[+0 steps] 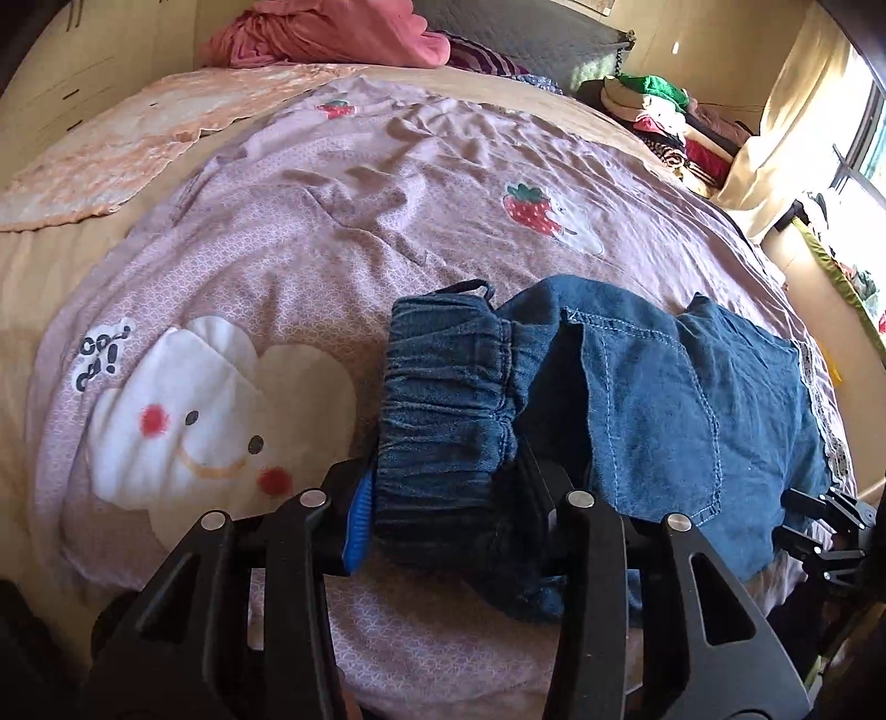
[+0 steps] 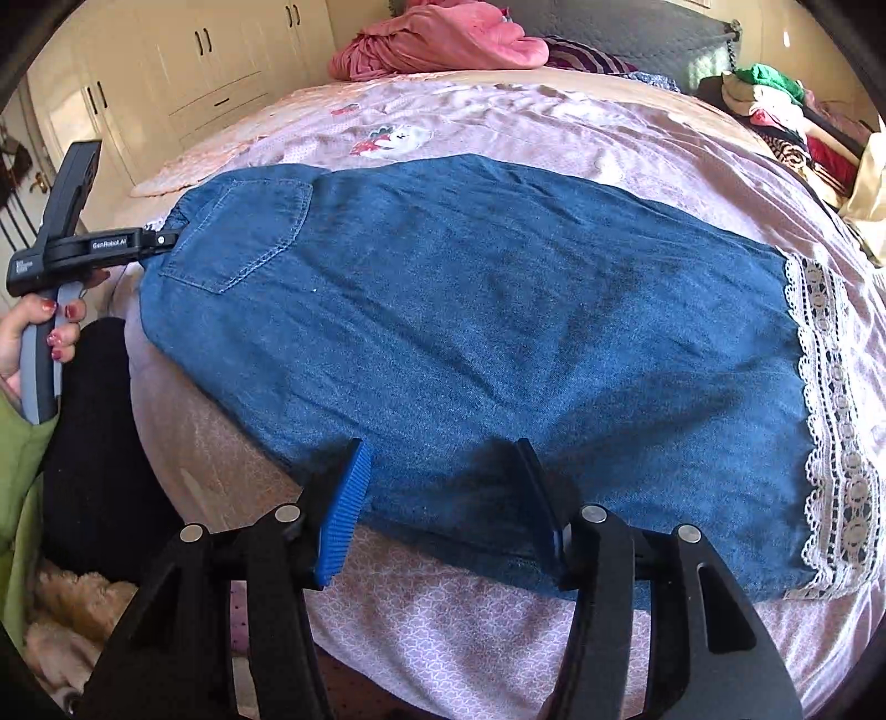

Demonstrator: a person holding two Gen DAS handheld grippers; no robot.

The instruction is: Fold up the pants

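Note:
Blue denim pants (image 2: 470,310) lie flat across the pink bedcover (image 2: 554,116), back pocket (image 2: 243,243) to the left and white lace hem (image 2: 830,387) to the right. My left gripper (image 1: 448,482) is shut on the bunched elastic waistband (image 1: 448,382), which fills the gap between its fingers. In the right wrist view the left gripper (image 2: 160,241) meets the waist corner, with a hand (image 2: 50,332) on its handle. My right gripper (image 2: 443,451) stands open astride the near edge of the leg; flat, unbunched cloth lies between its blue pads (image 2: 343,509). It shows at far right (image 1: 819,515) in the left wrist view.
A pink heap of cloth (image 1: 332,33) lies at the head of the bed. Stacked clothes (image 1: 664,116) sit along the far right side by a window. A cream wardrobe (image 2: 194,72) stands behind on the left. The cover carries a cloud face (image 1: 210,421) and strawberry prints (image 1: 529,207).

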